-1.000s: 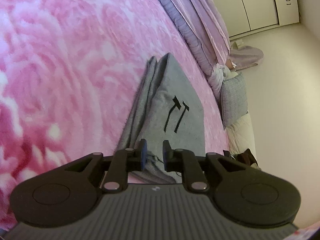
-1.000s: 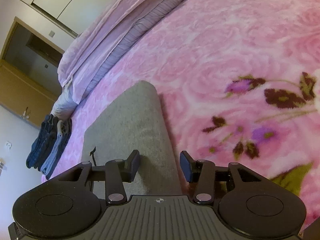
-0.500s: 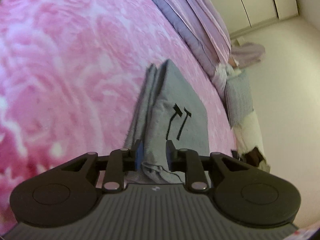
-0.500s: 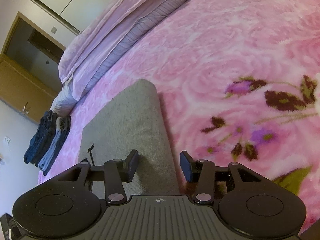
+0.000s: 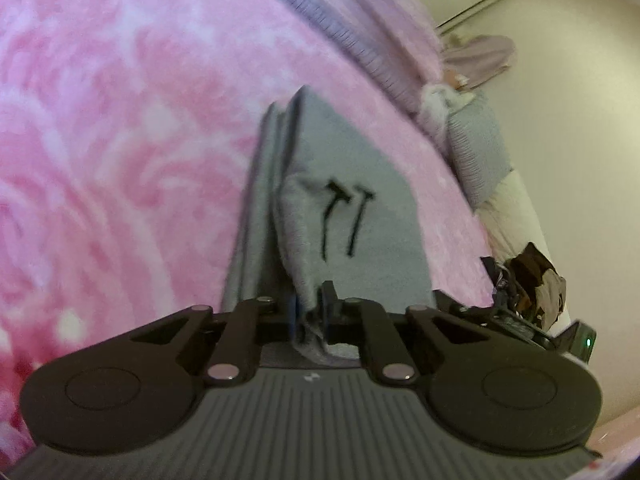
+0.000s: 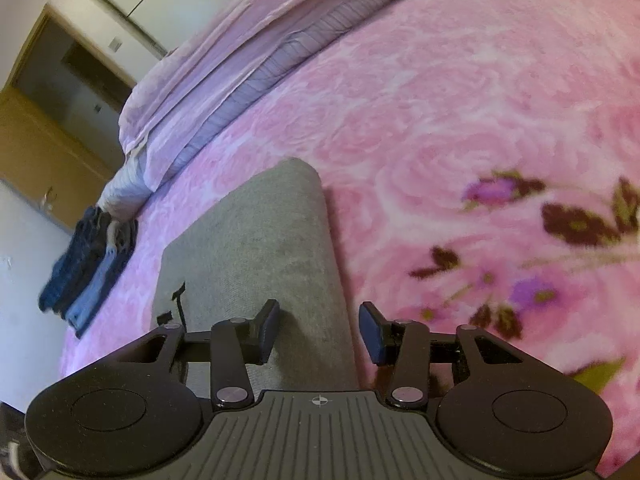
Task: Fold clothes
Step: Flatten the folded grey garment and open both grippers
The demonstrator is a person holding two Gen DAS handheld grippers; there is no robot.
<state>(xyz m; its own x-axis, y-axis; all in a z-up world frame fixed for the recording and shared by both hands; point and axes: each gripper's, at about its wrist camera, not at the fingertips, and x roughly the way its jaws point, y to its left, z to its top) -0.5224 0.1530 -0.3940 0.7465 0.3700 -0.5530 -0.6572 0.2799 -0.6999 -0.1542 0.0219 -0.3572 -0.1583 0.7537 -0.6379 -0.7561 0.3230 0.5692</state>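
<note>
Left tool point(image 5: 311, 312): angled downward, jaws just closed further and clamped on a bunched near corner of the grey folded garment point(image 5: 352, 208). Right tool point(image 6: 319, 332): angled downward, jaws just narrowed yet parted, pads astride the garment's right folded edge without pressing it. Garment: laid flat on the pink floral blanket point(image 6: 460, 100) of the bed.

A: Left wrist view was motion-blurred; the pink blanket point(image 5: 120, 140) pattern smeared at left. The dark clutter point(image 5: 528, 284) at right edge was too blurred to identify.

B: The grey garment point(image 6: 260, 248)'s near edge was hidden under the gripper body at lower centre in the right wrist view. The blue stack point(image 6: 88, 264) at far left was too small to count. The bedding point(image 6: 248, 52) was cut off at the top edge.
</note>
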